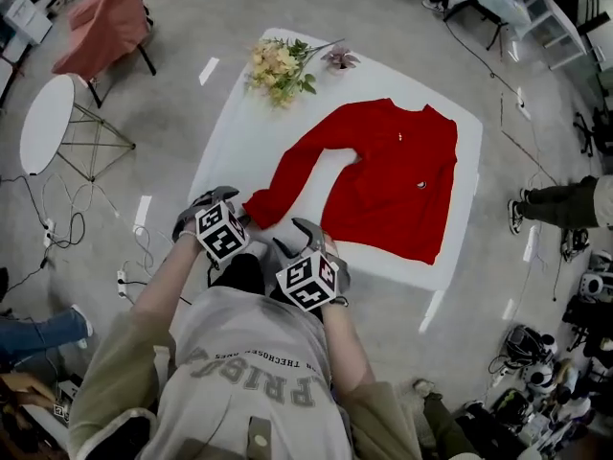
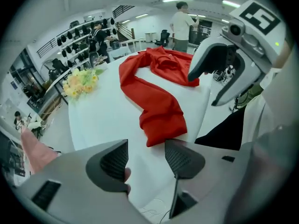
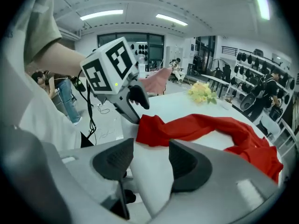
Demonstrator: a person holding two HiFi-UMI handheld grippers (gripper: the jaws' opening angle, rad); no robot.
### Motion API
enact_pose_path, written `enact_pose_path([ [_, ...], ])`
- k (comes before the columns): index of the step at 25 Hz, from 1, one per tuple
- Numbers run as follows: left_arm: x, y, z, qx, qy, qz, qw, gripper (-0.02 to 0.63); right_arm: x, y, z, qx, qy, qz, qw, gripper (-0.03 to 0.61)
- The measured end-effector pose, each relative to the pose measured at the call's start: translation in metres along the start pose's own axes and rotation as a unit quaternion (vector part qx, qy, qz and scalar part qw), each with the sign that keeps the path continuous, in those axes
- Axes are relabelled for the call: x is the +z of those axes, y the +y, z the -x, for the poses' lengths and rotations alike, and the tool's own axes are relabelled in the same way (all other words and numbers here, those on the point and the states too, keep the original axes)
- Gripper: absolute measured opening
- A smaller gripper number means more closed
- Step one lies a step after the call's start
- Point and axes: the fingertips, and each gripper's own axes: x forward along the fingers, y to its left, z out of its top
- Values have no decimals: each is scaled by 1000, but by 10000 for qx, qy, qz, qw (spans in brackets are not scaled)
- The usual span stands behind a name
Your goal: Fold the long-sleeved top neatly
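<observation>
Cuff (image 2: 163, 130) of long-sleeved top (image 1: 393, 175), pictured just ahead of left gripper (image 2: 145, 154), right gripper (image 3: 150, 157) slightly farther; both jaw pairs parted, empty.

A grey concrete floor (image 1: 172, 36) surrounds the white table (image 1: 239, 142). Off its left edge stands a round white side table (image 1: 45, 123), and beyond that a chair draped in pink cloth (image 1: 101, 17). Cables (image 1: 57, 228) trail over the floor. Strip lights (image 3: 100, 14) line the ceiling.
</observation>
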Motion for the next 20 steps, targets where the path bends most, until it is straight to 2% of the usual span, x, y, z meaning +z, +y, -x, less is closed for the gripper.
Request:
enact_pose_path([
  [4,1,3,-11,-291,-56,-589,9978,205,12,22,-42,-225,338,-176,9990,225],
  [7,1,7,-14,-296,-275,-952,9946,74,10,26,-65,-502,627,-488,9956,225],
  [10,2,7,-11,-505,-502,-1012,9923,32,9,19,-76,-900,738,-784,9901,225],
  [13,5,4,-2,-867,-686,-806,9906,23,5,14,-81,-1153,849,-971,9849,224],
  [16,6,4,12,-997,-803,-783,9887,21,6,13,-75,-1272,845,-999,9832,155],
  [17,6,5,17,-980,-831,-828,9882,20,8,12,-70,-1276,778,-1046,9832,78],
  [20,10,6,36,-856,-1026,-868,9872,20,18,16,-52,-1099,515,-1301,9840,28],
])
